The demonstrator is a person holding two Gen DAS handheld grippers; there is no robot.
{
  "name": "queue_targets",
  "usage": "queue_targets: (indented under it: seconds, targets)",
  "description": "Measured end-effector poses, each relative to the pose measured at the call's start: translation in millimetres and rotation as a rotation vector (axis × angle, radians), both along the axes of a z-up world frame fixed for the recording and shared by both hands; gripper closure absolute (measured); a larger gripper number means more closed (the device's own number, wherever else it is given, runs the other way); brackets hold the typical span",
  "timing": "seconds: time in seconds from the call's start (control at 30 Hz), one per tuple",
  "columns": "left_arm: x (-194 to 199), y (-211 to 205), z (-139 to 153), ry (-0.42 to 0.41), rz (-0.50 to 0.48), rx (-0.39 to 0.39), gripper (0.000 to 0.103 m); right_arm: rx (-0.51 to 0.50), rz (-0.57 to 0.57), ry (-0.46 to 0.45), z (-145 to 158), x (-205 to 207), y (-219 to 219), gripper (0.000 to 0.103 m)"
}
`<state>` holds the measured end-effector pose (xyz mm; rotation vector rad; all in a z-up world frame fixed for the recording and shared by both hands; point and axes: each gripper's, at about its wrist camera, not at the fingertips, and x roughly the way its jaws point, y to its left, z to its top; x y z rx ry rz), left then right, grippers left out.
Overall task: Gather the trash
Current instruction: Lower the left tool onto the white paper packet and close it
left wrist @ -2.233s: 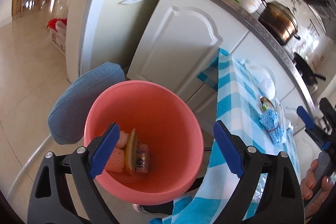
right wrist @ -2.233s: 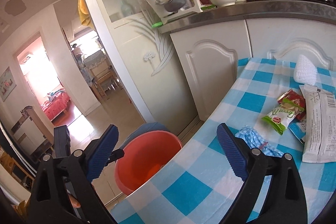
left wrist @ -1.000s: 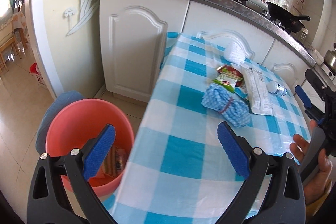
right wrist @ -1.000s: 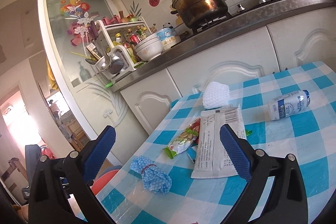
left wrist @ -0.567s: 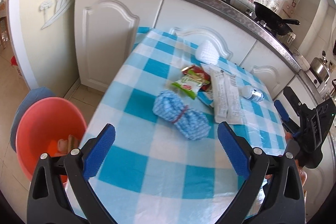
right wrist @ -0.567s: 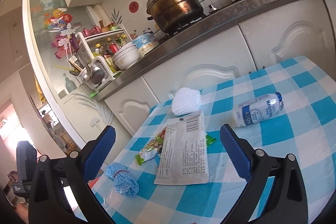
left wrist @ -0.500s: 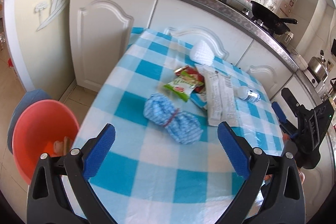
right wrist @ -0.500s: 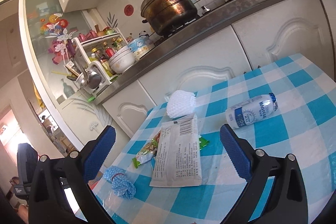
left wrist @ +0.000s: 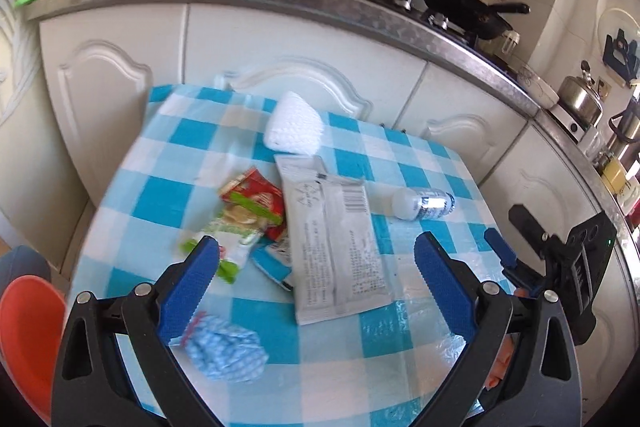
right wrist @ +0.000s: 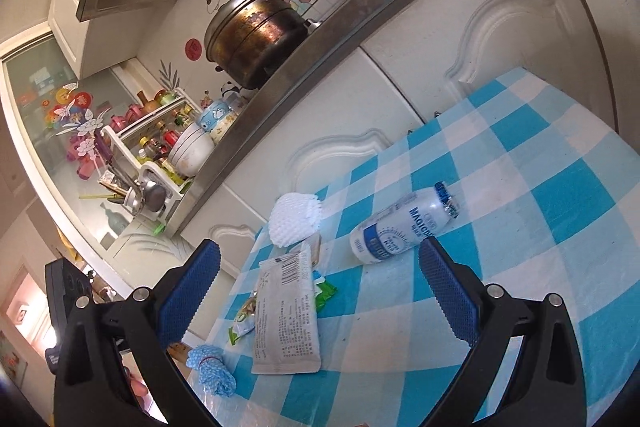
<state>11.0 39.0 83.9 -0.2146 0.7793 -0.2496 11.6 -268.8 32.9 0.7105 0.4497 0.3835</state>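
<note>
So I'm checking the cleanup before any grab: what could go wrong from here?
The small bottle lies on its side, so a nudge from the right gripper may roll it away. The grey packet overlaps the snack wrappers, so the left gripper may drag several at once.

Trash lay scattered on my checked table: a grey-white flat wrapper with a barcode in the middle, a green-and-red snack packet touching its left edge, a small blue-white pack tucked partly under it. A white foam net sat beyond them, a small white bottle lay on its side to the right. A blue checked bundle lay nearest me; the orange bin stood off the table's left edge.
</note>
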Motion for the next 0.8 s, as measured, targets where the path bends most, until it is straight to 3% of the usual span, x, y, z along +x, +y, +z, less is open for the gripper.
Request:
queue_targets:
  seconds: [0.2,0.8]
  targets:
    - [17,-33,-31,0.052,-0.058,0.006,0.005,0.111,-0.041,0.073,-15,12,-32,0.005]
    - [58,-72,-69,0.143,-0.023,0.225,0.005,-0.003,-0.032,0.078,-12,16,-20,0.005]
